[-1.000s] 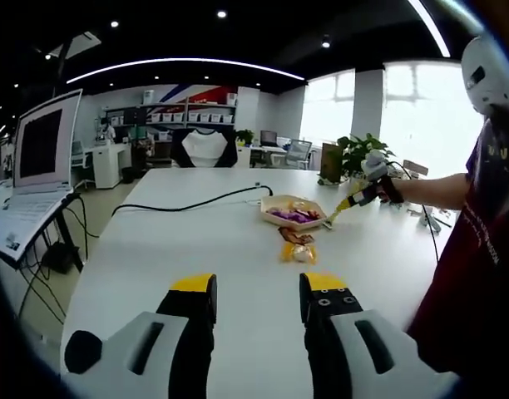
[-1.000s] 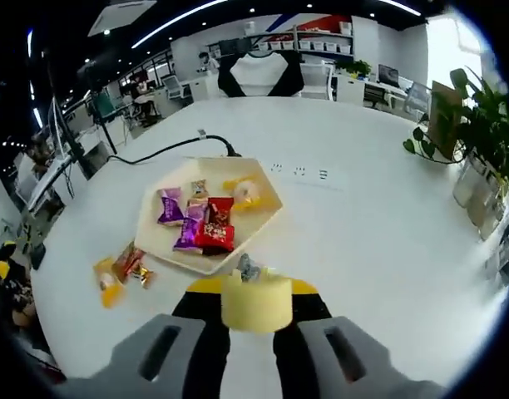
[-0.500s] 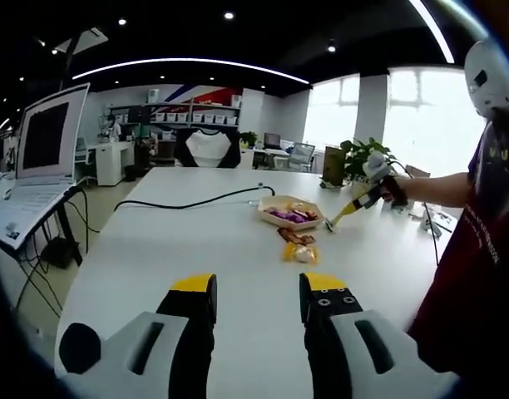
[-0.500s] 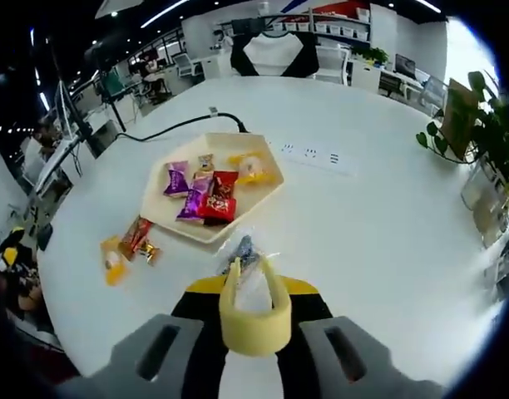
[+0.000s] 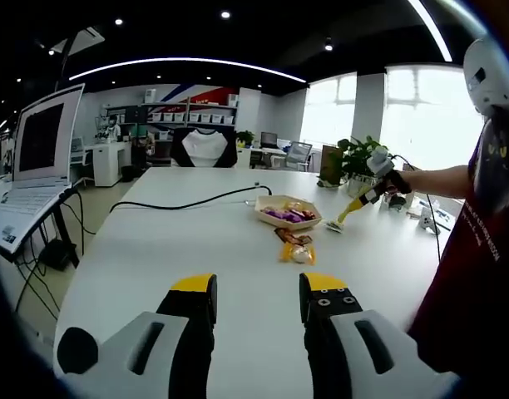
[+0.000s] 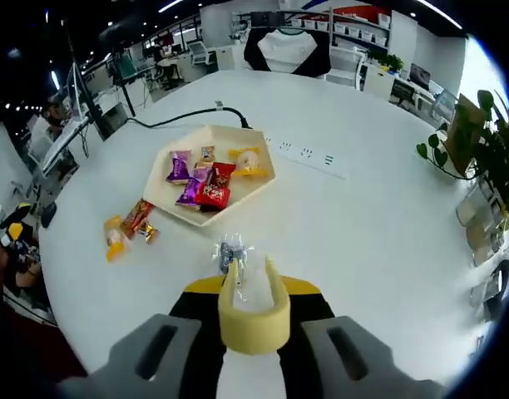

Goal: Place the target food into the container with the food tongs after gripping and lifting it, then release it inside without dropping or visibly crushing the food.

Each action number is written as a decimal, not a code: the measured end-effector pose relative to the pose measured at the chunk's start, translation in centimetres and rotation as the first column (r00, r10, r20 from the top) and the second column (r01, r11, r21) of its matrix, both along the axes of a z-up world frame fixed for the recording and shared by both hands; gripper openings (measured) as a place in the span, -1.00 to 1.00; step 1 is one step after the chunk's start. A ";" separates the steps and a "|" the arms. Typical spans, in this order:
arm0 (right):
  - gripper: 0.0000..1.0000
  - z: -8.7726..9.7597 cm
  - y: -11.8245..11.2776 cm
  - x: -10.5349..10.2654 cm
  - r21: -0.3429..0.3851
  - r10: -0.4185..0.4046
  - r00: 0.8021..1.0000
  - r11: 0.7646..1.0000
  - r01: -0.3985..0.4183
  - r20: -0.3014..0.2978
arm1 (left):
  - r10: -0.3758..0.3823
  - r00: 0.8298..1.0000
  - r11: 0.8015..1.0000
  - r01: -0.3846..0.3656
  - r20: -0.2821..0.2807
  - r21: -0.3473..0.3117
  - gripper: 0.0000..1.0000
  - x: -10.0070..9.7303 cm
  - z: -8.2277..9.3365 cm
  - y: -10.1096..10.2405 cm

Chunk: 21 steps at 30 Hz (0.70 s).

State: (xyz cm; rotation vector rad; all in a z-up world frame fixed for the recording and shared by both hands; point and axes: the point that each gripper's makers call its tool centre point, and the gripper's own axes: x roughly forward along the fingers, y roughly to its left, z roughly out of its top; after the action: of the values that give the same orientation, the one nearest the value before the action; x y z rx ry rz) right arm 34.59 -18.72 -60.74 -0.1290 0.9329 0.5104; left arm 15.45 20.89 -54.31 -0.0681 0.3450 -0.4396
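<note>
Right gripper [image 6: 253, 287] clamps yellow tongs [image 6: 253, 303]; tong arms apart. Clear-wrapped candy [image 6: 231, 250] on white table [image 6: 379, 224] at tong tips, just outside hexagonal tray [image 6: 175, 216]. Left gripper [image 5: 256, 291] jaws apart, empty.

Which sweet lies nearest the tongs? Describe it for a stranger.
On the white table, find the cream hexagonal tray. Just outside it, off the tips of the yellow tongs, lies one sweet in a clear, bluish wrapper, unlike its bright purple, red and orange neighbours.

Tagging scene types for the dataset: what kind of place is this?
Likely an open-plan office: a laptop on a stand, shelves of boxes on the far wall, and a large white table with a built-in power strip.
</note>
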 end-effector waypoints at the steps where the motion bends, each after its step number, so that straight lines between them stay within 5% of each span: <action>1: -0.65 -0.1 0.5 -0.2 0.026 -0.015 1.000 1.000 0.016 -0.027 | -0.001 1.000 1.000 0.001 0.000 0.003 -0.16 0.1 0.0 0.0; 14: -0.63 -1.7 2.5 0.0 -0.069 0.080 0.993 0.994 -0.086 -0.082 | 0.009 1.000 1.000 -0.010 -0.010 -0.004 -0.16 -0.1 -0.5 0.3; 21: -0.64 -1.8 4.4 -0.2 -0.140 0.201 0.966 0.964 -0.224 -0.162 | -0.003 1.000 1.000 0.003 -0.020 -0.016 -0.16 0.0 -1.1 -0.2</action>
State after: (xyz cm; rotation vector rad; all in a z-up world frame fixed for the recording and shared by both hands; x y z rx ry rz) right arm 34.36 -14.36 -62.51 -0.3416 1.1097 0.6522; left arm 15.45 20.69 -55.37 -0.0874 0.3617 -0.4445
